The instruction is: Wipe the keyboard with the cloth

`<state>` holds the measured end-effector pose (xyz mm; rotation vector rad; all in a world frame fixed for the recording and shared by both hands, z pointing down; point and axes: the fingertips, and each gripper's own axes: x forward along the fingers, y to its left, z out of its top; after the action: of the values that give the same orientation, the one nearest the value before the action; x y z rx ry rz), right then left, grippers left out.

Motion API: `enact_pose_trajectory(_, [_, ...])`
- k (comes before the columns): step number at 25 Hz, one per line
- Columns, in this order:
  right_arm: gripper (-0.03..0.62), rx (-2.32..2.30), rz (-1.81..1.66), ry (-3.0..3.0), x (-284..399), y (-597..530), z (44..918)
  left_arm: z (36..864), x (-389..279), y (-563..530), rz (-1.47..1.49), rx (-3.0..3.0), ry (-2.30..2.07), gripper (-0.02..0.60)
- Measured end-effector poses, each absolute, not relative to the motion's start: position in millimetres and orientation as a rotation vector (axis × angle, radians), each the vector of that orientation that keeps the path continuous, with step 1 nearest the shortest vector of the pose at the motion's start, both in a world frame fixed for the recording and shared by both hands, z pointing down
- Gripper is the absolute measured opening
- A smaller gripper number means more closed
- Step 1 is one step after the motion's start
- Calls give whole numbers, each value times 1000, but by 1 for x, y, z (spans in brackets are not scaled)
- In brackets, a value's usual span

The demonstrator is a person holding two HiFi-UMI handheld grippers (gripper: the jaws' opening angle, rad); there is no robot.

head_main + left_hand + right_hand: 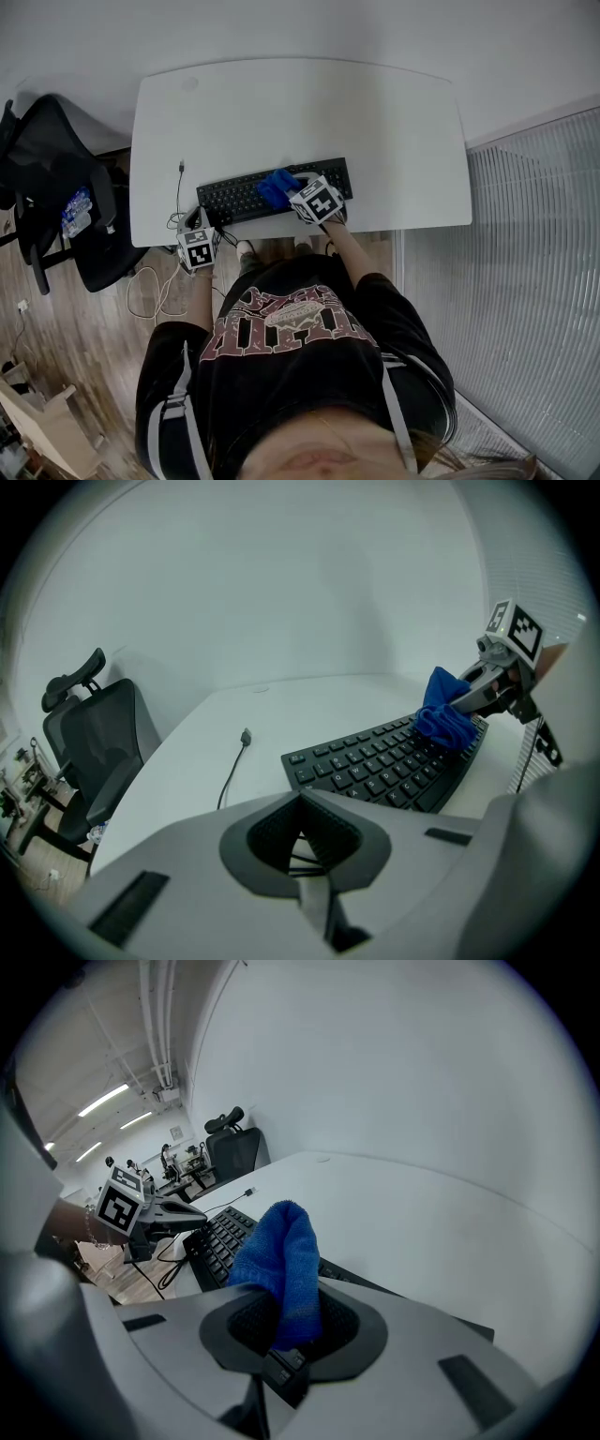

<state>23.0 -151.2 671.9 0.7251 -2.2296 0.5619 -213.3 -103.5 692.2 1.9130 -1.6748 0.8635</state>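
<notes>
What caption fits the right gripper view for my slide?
Right tongs grip a blue cloth over the black keyboard on a white desk.

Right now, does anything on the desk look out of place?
Only the cable: its plug lies unconnected on the white desk left of the keyboard, and it trails off the front edge. Nothing looks spilled or damaged.

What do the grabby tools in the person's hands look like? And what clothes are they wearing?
Both are light grey plastic with dark ribbed pads inside. The left tool and the right tool each carry a white cube printed with black square markers. The person wears a black top with reddish lettering.
</notes>
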Motion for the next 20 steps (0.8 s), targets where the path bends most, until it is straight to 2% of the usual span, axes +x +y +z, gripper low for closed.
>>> enact_pose_trajectory(20, [64,869,613,-2156,106,-152,675,692,-214,-104,866,1903,-1675,35])
